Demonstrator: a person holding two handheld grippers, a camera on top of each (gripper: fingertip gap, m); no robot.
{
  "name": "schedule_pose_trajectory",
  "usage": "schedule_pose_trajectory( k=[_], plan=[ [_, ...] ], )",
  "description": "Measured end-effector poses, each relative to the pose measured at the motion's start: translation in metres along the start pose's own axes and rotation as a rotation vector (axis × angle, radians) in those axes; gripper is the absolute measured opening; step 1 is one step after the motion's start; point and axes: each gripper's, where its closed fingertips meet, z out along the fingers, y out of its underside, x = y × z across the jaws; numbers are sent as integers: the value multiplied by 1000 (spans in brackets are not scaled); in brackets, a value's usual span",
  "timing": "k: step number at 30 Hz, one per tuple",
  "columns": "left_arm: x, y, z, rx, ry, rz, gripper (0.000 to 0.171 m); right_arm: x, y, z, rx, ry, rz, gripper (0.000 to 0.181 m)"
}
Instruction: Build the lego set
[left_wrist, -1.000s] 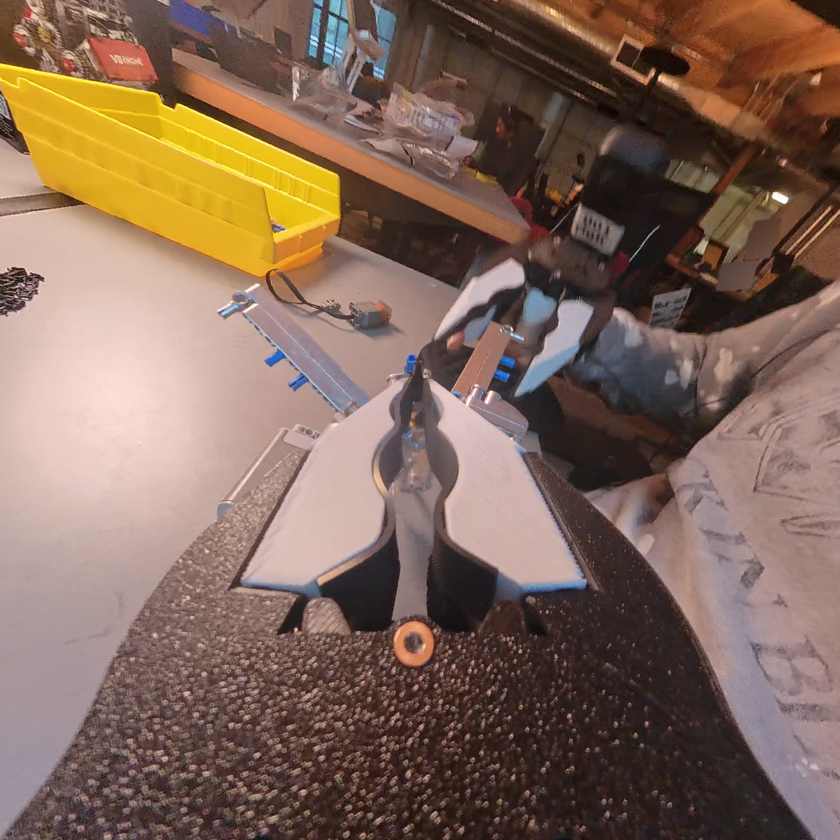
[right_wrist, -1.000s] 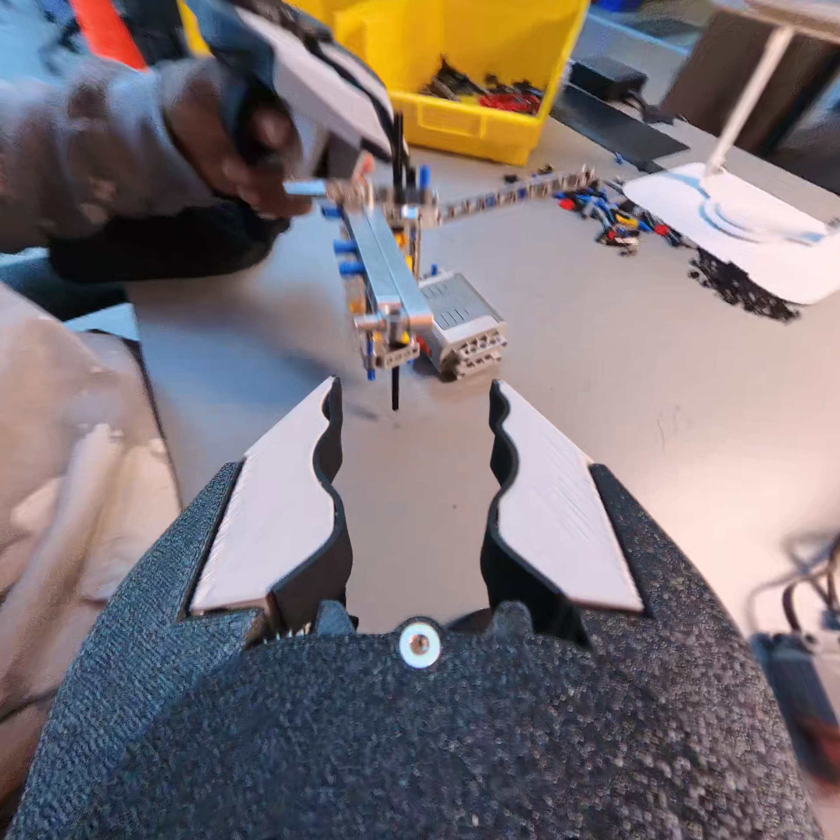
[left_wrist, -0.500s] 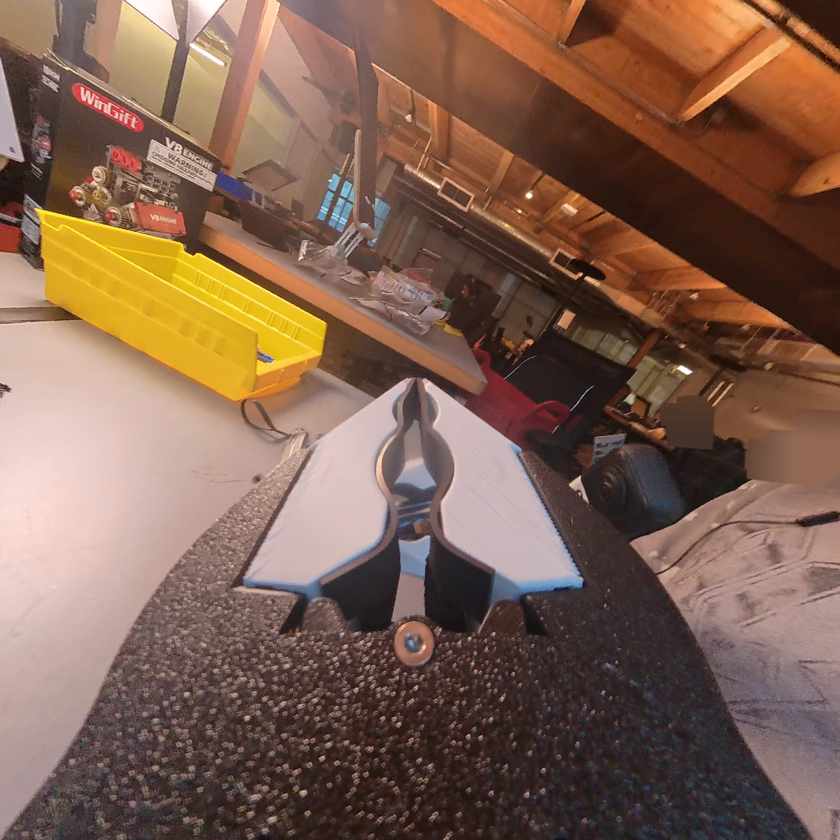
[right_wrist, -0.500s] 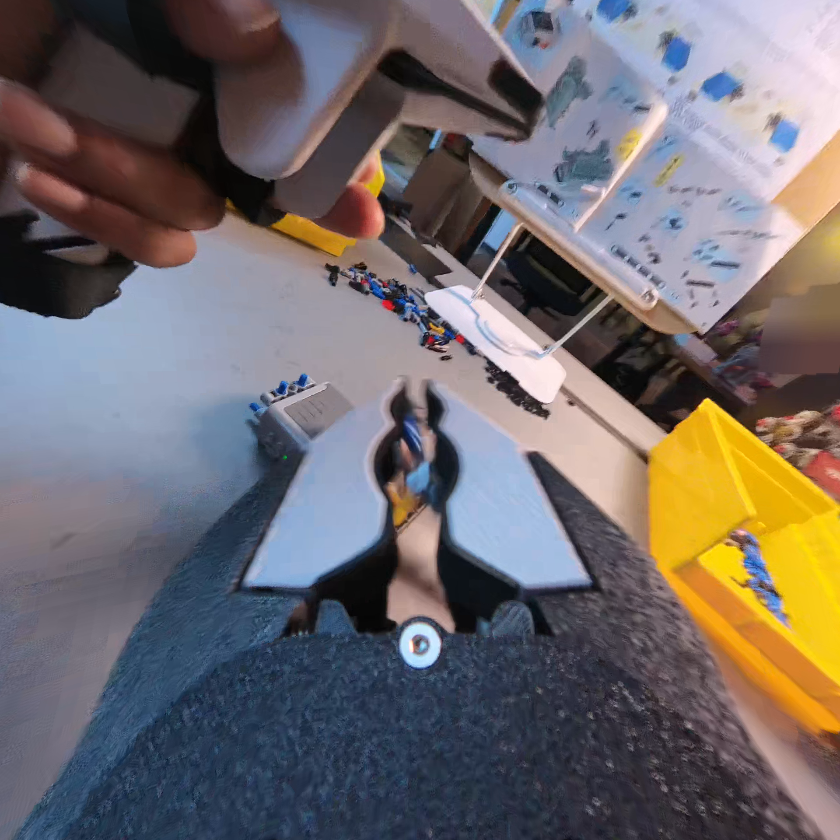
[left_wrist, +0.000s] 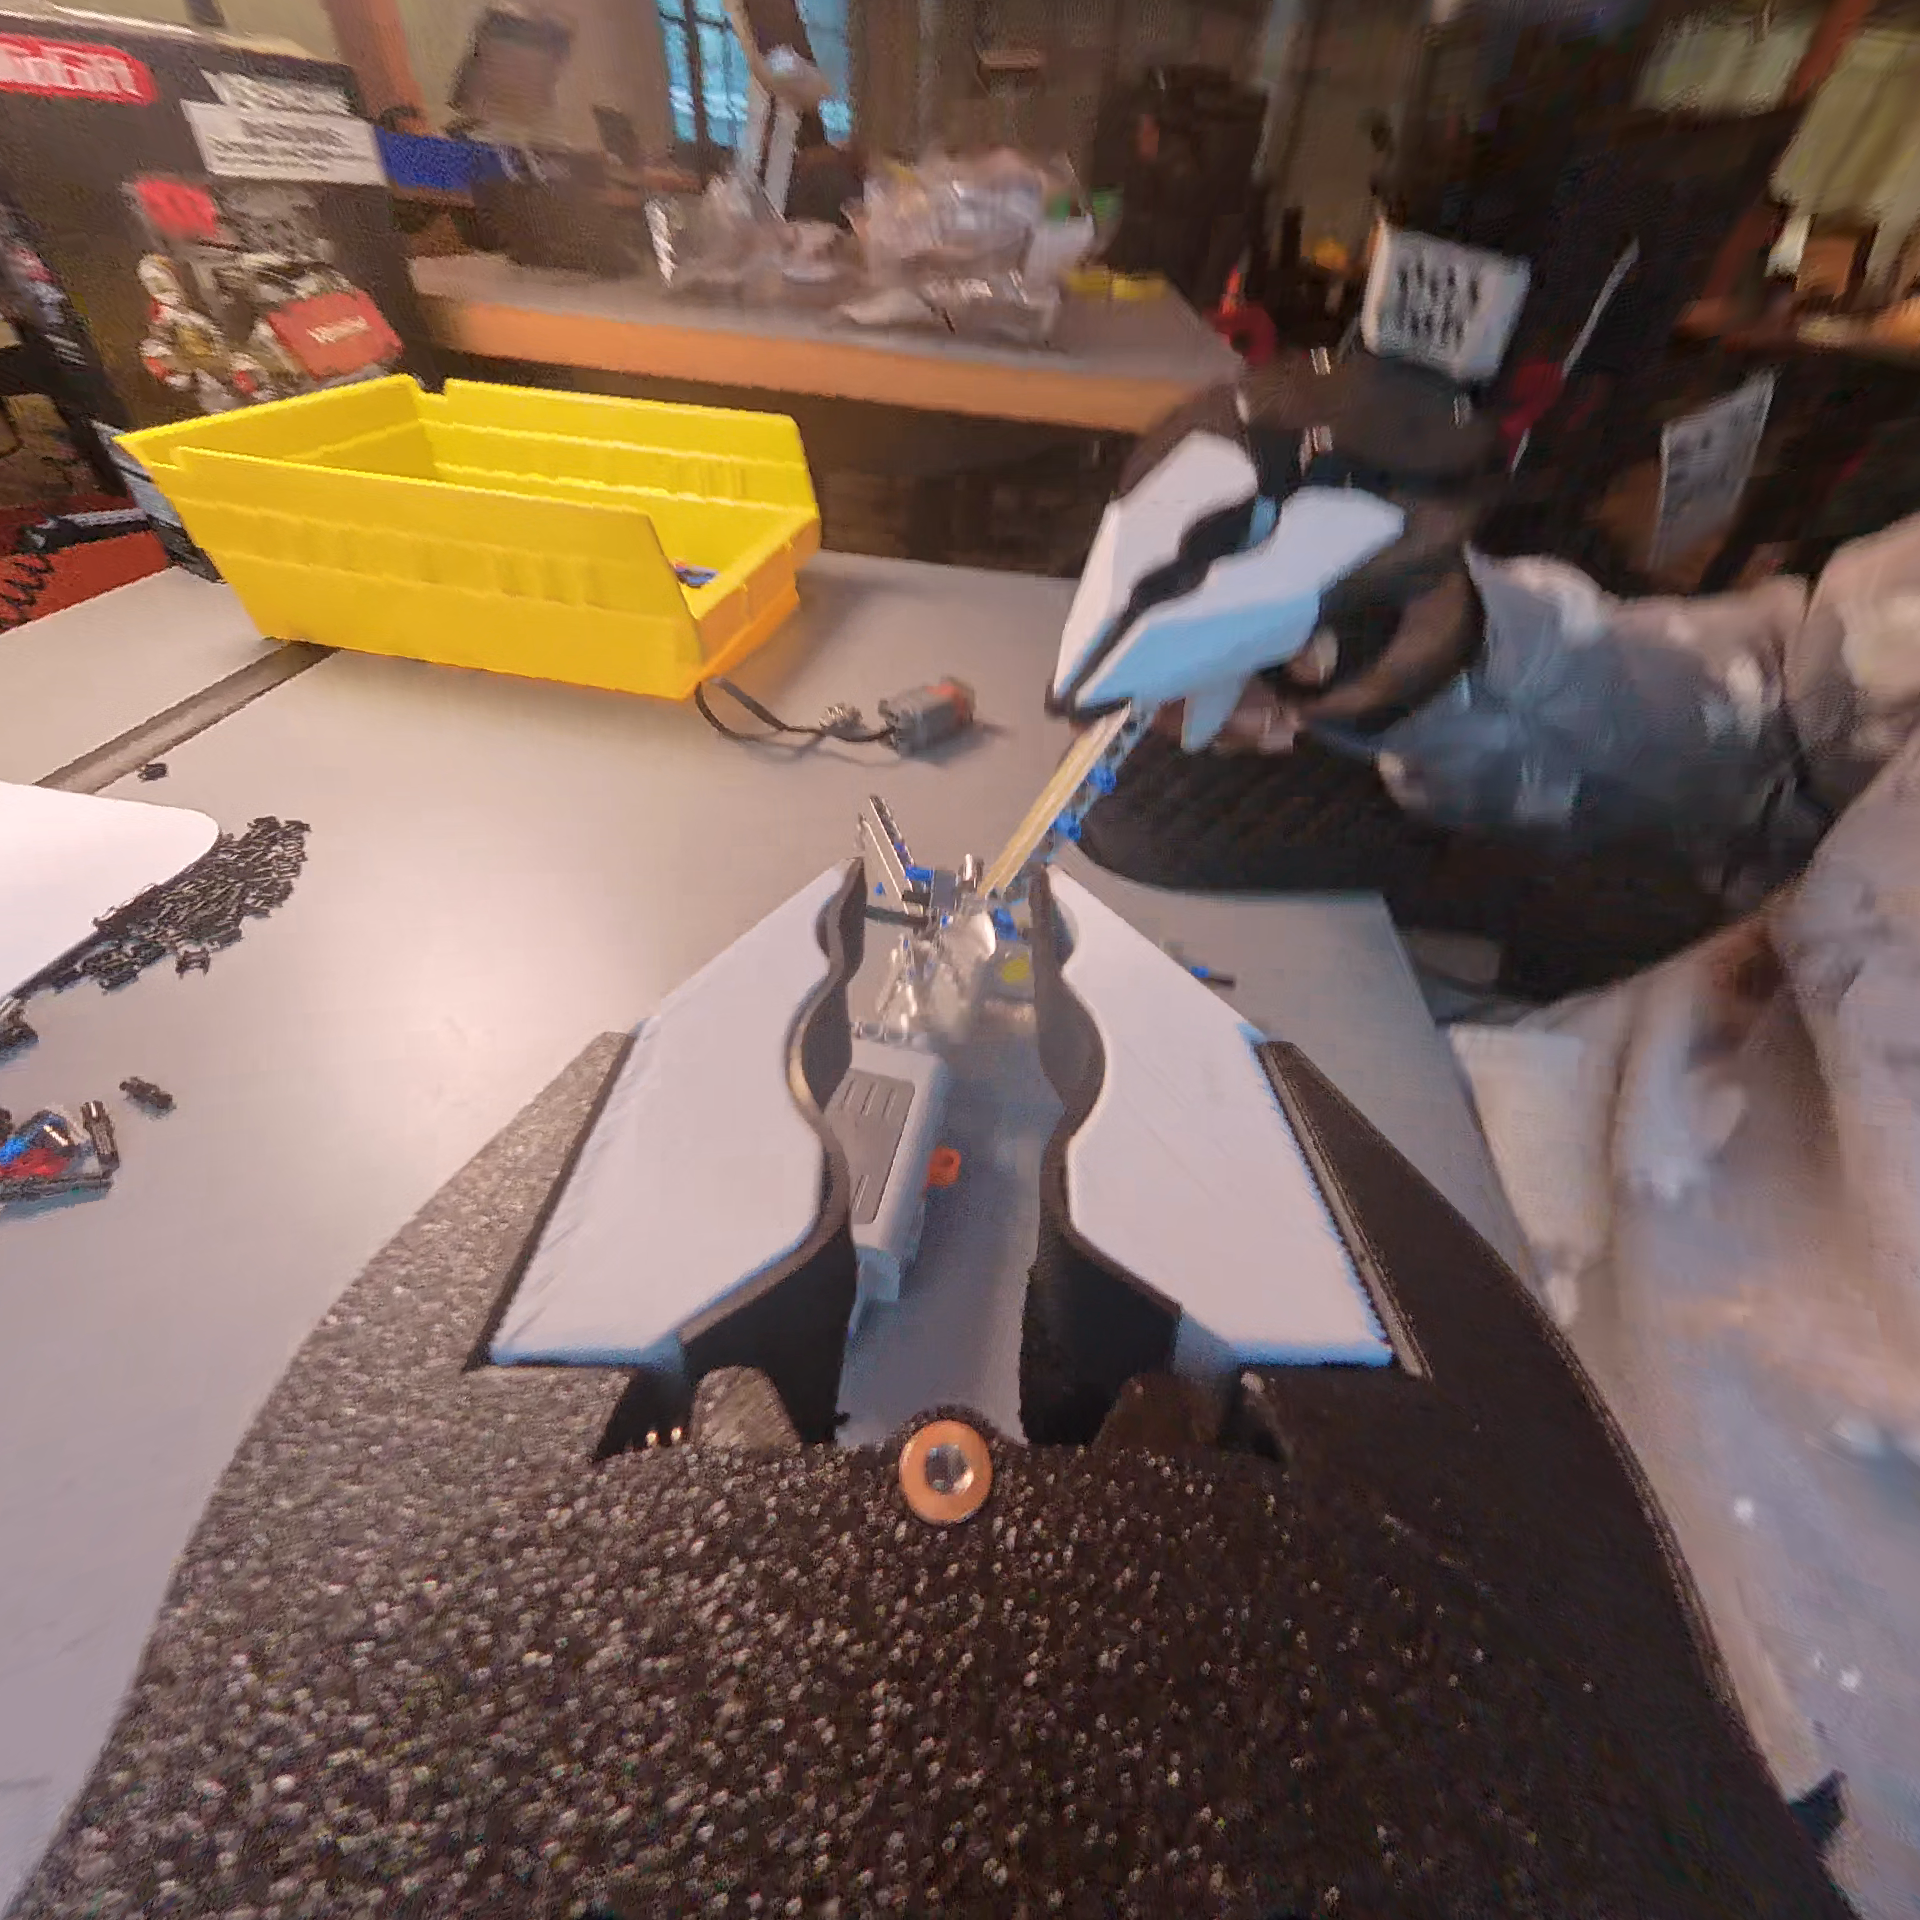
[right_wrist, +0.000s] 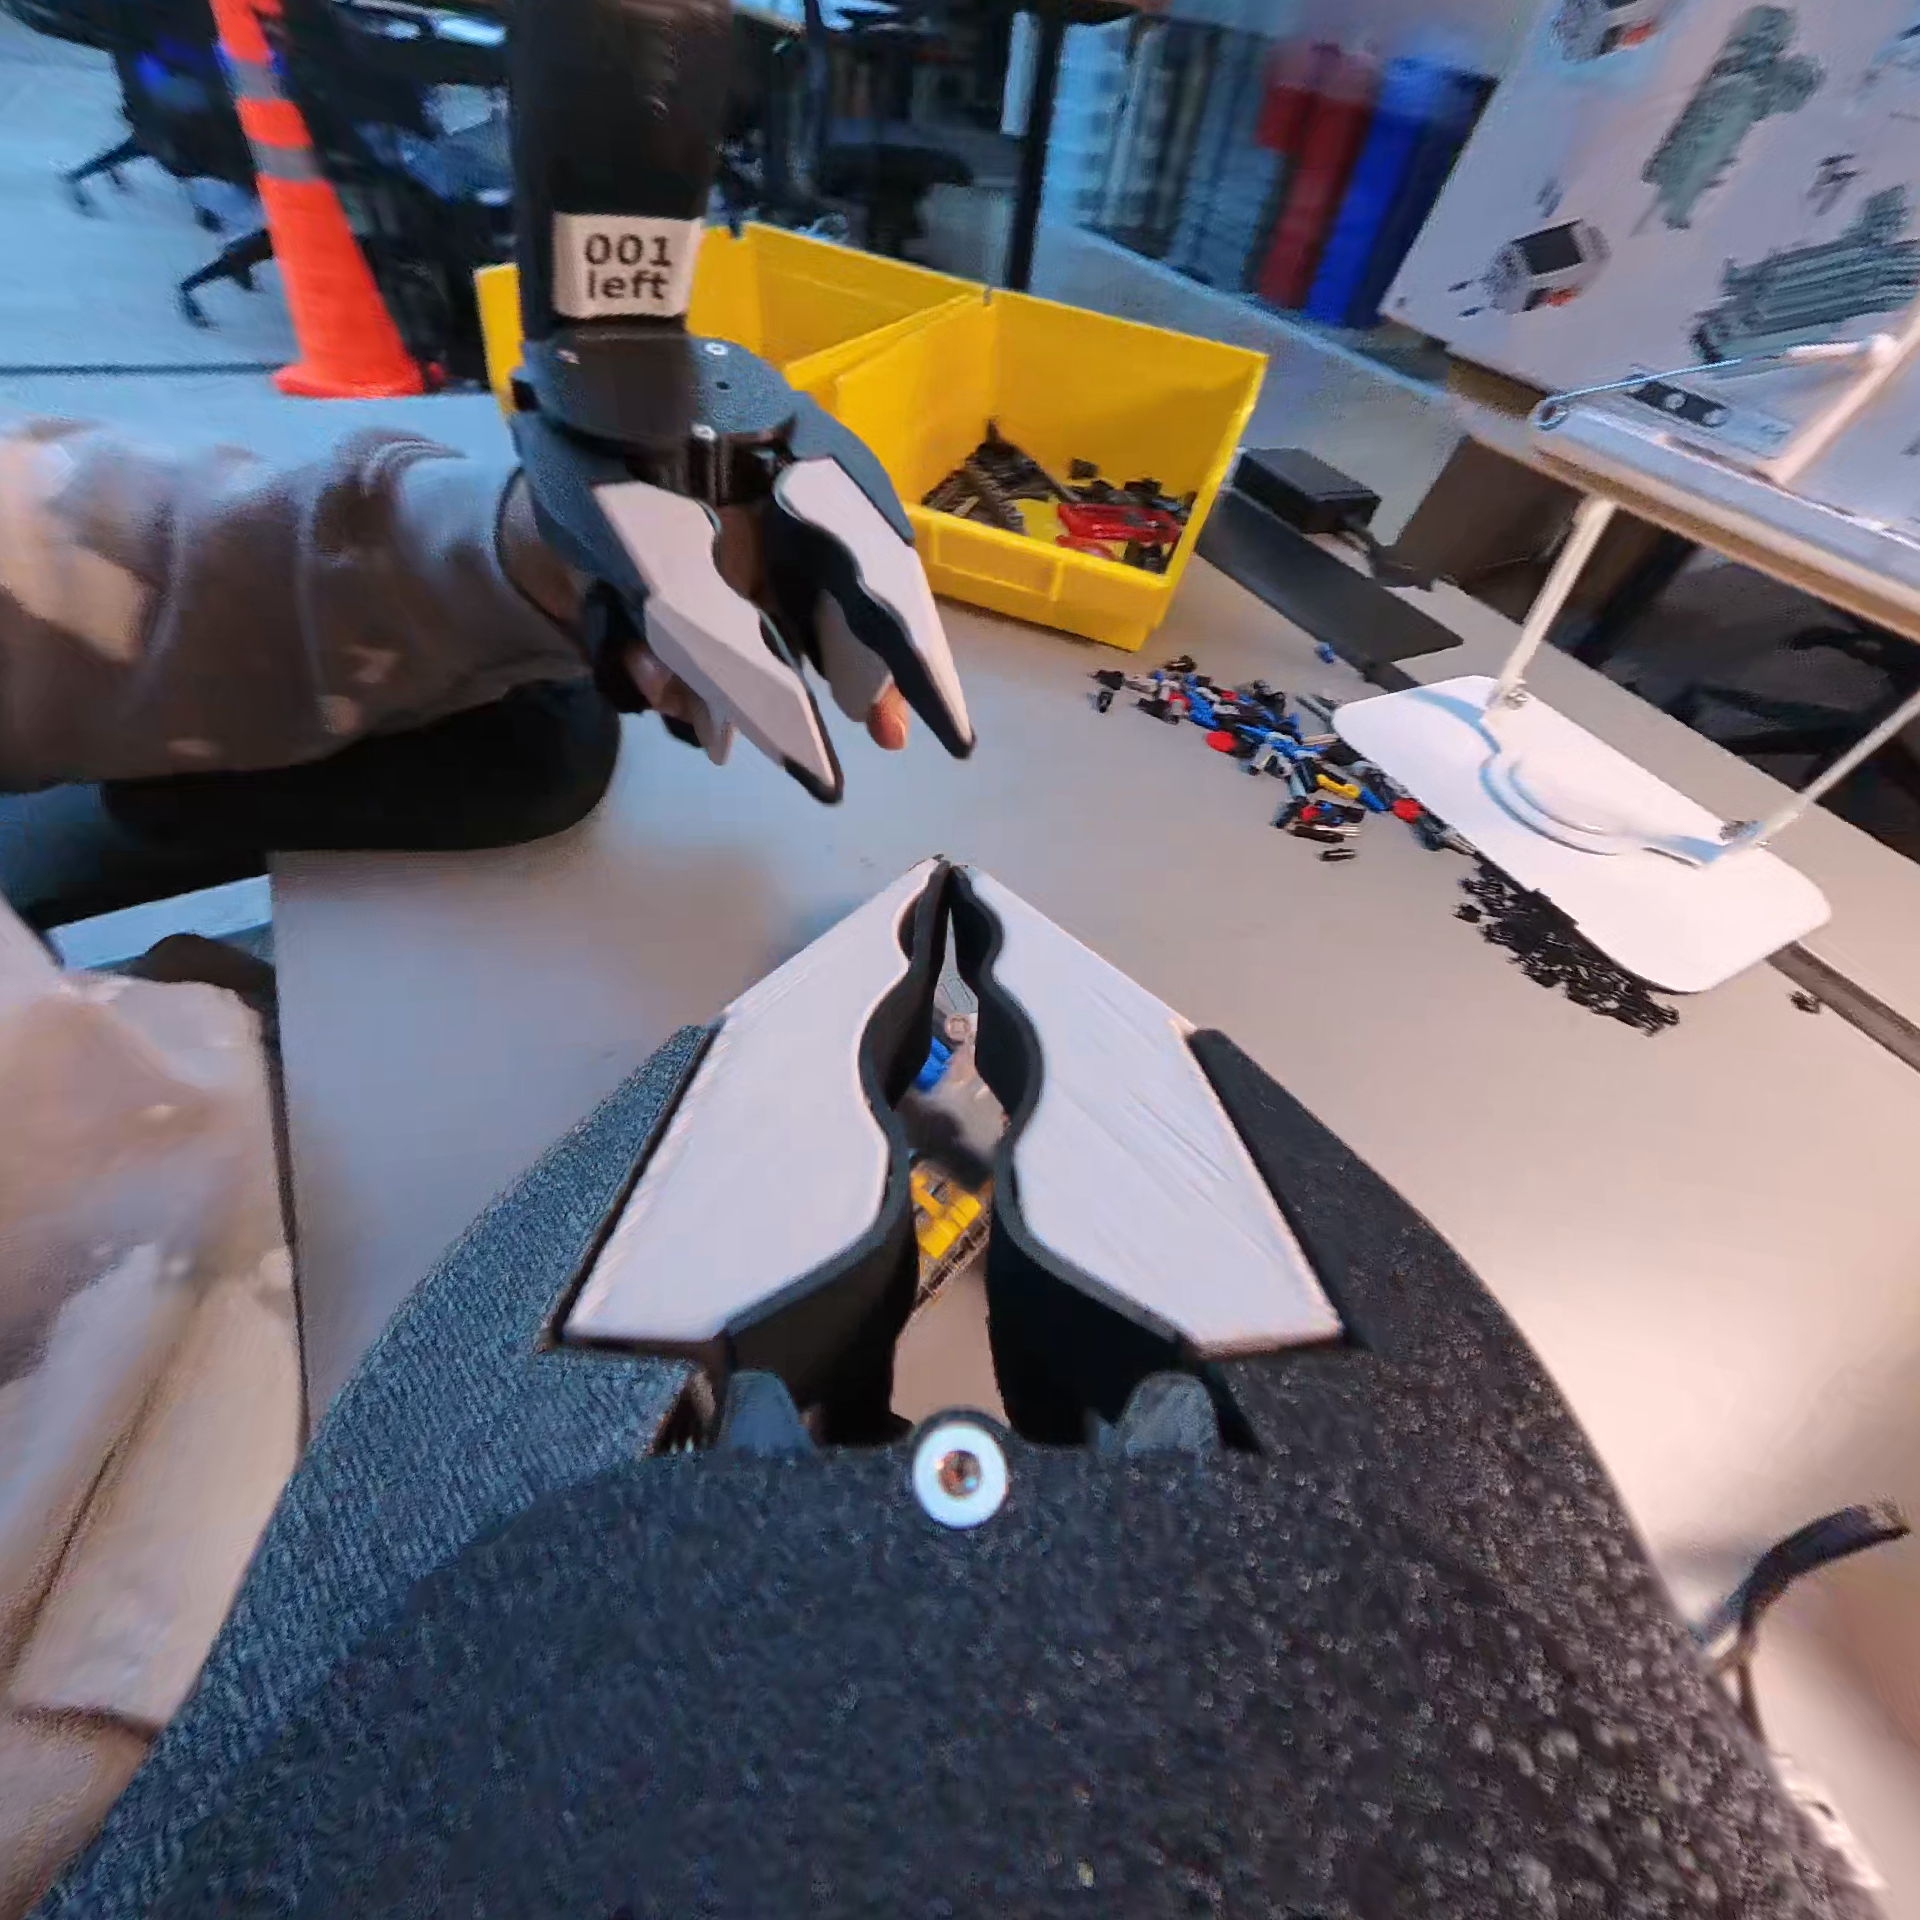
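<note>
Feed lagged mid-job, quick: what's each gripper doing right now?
Left gripper: fingers open, holding nothing.
Right gripper: fingers closed on the brick assembly.

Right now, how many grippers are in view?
2. The left gripper hangs open above the table; the right gripper is shut on a brick assembly. None seems hidden.

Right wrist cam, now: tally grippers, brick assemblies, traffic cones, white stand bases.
Grippers: 2, left gripper and right gripper
Brick assembly: 1
Orange traffic cone: 1
White stand base: 1
Total: 5
</note>
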Motion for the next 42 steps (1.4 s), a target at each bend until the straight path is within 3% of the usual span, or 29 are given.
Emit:
schedule_pose_trajectory(
  k=[5, 8, 11, 15, 18, 21, 23, 24, 27, 29, 31, 34, 37, 40, 42],
  plan=[
    [-12, 50, 16, -275, -62, 332, 32, -2, -2, -9, -67, -190, -5, 0],
    [-13, 60, 28, -335, -72, 427, 29, -1, 9, -17, -123, -197, -72, 0],
    [-14, 58, 31, -329, -76, 450, 29, -3, 27, -28, -200, -166, -132, 57],
    [-21, 55, 27, -299, -114, 431, 27, -8, 72, -34, -415, -73, 17, 101],
    [-25, 53, 24, -281, -141, 435, 27, -13, 90, -14, -425, 128, 246, 101],
    [-25, 48, 25, -254, -152, 439, 26, -11, 127, 5, -547, 307, 240, 100],
    [-21, 46, 25, -248, -143, 448, 26, -13, 135, 16, -557, 312, 201, 48],
    [-19, 45, 24, -245, -137, 458, 26, -12, 135, 17, -555, 299, 194, 46],
    [-8, 42, 16, -223, -86, 458, 29, -21, 113, 9, -446, 104, 314, 23],
    [1, 40, 11, -209, -34, 441, 36, -30, 86, -2, -339, -92, 450, 23],
    [9, 37, 10, -197, -3, 447, 41, -28, 81, -13, -343, -198, 474, 23],
    [15, 33, 11, -197, -12, 504, 46, -47, 58, -25, -267, -526, 592, 23],
    [28, 26, 13, -170, 17, 535, 53, -65, 40, -38, -222, -807, 590, 24],
    [48, 3, 11, -55, 84, 505, 52, -76, 28, -49, -213, -1043, 612, 24],
    [59, -18, 3, 35, 126, 480, 43, -79, 32, -52, -283, -1132, 601, 24]
  ],
)
